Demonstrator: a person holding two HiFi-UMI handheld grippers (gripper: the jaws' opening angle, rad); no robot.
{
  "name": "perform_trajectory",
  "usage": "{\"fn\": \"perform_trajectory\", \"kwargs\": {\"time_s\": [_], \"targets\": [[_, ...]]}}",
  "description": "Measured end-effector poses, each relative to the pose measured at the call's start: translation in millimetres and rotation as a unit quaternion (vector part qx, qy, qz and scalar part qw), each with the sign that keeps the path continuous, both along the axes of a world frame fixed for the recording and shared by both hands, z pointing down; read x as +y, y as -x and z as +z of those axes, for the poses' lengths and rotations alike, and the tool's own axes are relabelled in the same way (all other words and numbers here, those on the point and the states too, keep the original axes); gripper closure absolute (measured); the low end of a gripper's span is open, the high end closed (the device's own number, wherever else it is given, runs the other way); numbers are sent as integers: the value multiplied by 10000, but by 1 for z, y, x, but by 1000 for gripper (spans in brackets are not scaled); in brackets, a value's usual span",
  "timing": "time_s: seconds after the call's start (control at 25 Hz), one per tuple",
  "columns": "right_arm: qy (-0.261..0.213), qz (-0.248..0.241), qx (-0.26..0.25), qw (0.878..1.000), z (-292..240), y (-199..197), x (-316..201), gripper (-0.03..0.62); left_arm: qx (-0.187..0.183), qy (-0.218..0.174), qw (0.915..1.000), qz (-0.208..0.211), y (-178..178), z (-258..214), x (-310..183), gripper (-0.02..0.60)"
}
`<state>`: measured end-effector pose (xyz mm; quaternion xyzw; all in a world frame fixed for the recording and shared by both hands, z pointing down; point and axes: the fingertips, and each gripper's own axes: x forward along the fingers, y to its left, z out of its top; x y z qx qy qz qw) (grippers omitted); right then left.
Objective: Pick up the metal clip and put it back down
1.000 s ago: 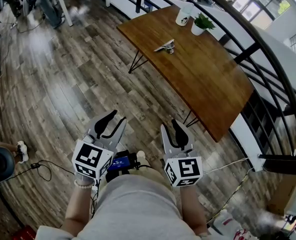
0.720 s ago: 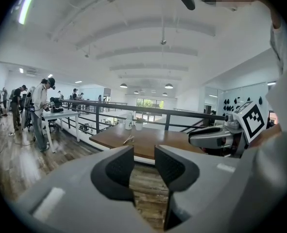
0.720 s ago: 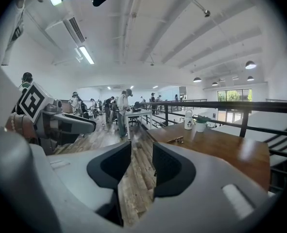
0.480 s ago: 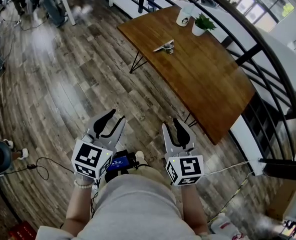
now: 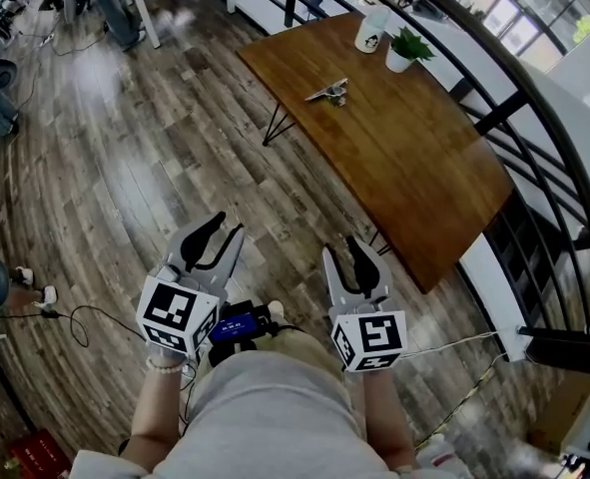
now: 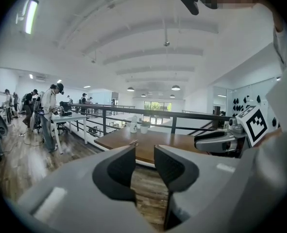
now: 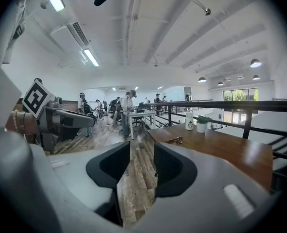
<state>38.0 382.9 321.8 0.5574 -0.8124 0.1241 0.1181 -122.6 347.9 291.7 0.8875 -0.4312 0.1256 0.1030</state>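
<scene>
Left fingers: your left gripper [image 5: 230,231] has them spread, with only floor and table edge showing through the gap
Right fingers: on your right gripper [image 5: 352,251] the jaws have just been opening wider, nothing between them; probably readied for the grab
Metal clip [image 5: 328,92]: lies on the wooden table [image 5: 414,158], well ahead of both sets of fingertips, not yet picked up
Hold: both grippers near your waist, aimed tableward, since the clip looks out of reach
Cup [image 5: 371,28], potted plant [image 5: 404,46]: beyond the clip from your fingertips, clear of the approach

Shiny metal clip [image 5: 328,92] on a smooth brown wooden table [image 5: 424,168]; worn, streaky plank floor [image 5: 125,178].
</scene>
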Motion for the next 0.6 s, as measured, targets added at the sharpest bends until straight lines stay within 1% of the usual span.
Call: {"fn": "perform_trajectory", "kwargs": {"time_s": [0.24, 0.6], "targets": [[109, 41, -27, 9999, 12, -6, 7, 427, -66, 33, 10000, 7, -5, 7, 6, 462], [93, 238, 39, 9997, 17, -15, -17, 424, 23, 14, 9998, 194, -16, 17, -28, 462]]}}
